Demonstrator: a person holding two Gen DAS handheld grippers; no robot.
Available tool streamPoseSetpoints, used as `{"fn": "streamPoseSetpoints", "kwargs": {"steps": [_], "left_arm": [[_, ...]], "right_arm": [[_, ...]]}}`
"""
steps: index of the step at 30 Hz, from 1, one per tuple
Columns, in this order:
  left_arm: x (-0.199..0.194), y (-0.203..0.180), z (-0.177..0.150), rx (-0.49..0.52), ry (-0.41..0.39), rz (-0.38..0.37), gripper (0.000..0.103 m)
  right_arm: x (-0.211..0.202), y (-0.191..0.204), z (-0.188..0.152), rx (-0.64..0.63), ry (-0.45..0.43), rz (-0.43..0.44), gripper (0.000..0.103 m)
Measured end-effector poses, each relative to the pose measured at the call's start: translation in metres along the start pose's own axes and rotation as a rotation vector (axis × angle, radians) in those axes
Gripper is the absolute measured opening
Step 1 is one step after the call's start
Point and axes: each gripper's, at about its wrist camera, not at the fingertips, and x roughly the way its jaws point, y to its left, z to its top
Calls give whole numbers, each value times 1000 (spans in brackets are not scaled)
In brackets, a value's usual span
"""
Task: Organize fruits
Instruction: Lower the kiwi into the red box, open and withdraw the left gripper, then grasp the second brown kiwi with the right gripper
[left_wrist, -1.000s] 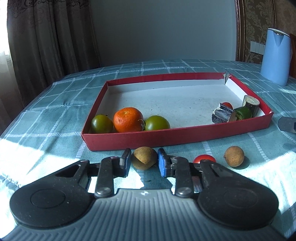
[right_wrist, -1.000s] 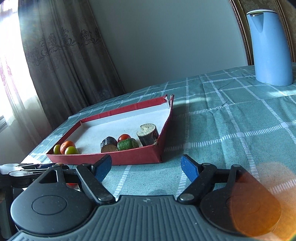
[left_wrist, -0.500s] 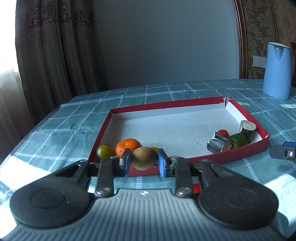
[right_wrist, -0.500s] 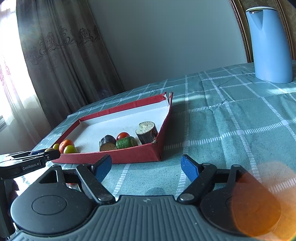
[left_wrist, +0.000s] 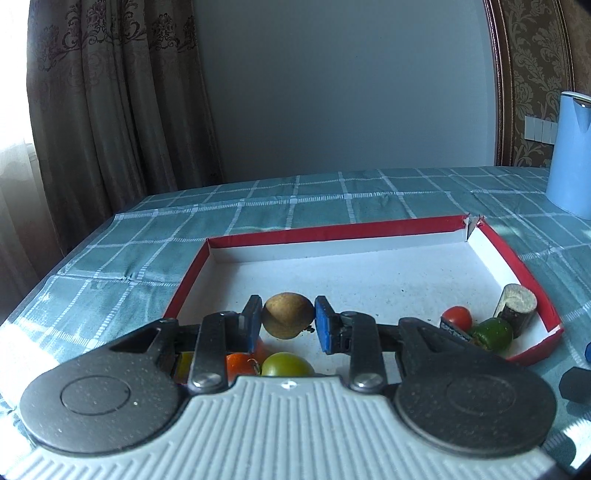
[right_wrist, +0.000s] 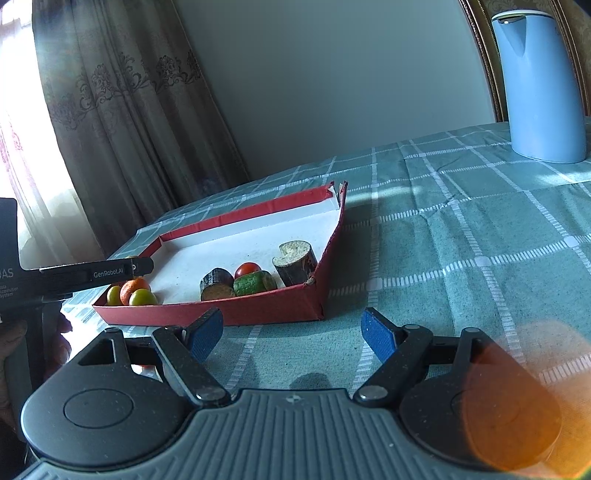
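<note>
My left gripper (left_wrist: 288, 325) is shut on a round brown fruit (left_wrist: 287, 314) and holds it above the near left part of the red tray (left_wrist: 332, 230). Under it lie an orange (left_wrist: 240, 363) and a green tomato (left_wrist: 288, 364). At the tray's right end sit a red tomato (left_wrist: 457, 318), a green piece (left_wrist: 493, 332) and a cut log-like piece (left_wrist: 517, 308). My right gripper (right_wrist: 291, 334) is open and empty above the tablecloth, in front of the tray's right corner (right_wrist: 317, 295). The left gripper's finger shows in the right wrist view (right_wrist: 96, 271) over the tray's left end.
A blue kettle (right_wrist: 539, 85) stands at the back right on the green checked tablecloth (right_wrist: 461, 229). Curtains (left_wrist: 110, 110) hang behind the table's left edge. A dark eggplant piece (right_wrist: 216, 286) lies in the tray beside the green piece.
My left gripper has lifted the brown fruit off the cloth and carried it forward over the tray's front wall. The right gripper has stayed open and almost still.
</note>
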Motion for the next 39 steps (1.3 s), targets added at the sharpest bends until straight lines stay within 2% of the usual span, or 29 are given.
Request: {"fn": "streamPoseSetpoints", "kwargs": {"steps": [12, 15, 21, 24, 29, 34, 39], "left_arm": [[31, 0, -7, -12, 68, 2, 29], [29, -1, -8, -5, 60, 7, 29], [20, -6, -10, 17, 24, 6, 39], [12, -8, -9, 20, 1, 6, 41], [-4, -7, -11, 19, -35, 2, 54], [-23, 1, -18, 16, -65, 8, 73], [-44, 23, -34, 3, -98, 54, 90]], "right_arm": [[1, 1, -1, -1, 4, 3, 82], [1, 1, 0, -1, 4, 3, 82], [2, 0, -1, 3, 4, 2, 82], [1, -1, -1, 8, 4, 3, 82], [1, -2, -1, 16, 7, 4, 82], [1, -4, -1, 31, 10, 7, 82], [1, -4, -1, 31, 7, 11, 82]]}}
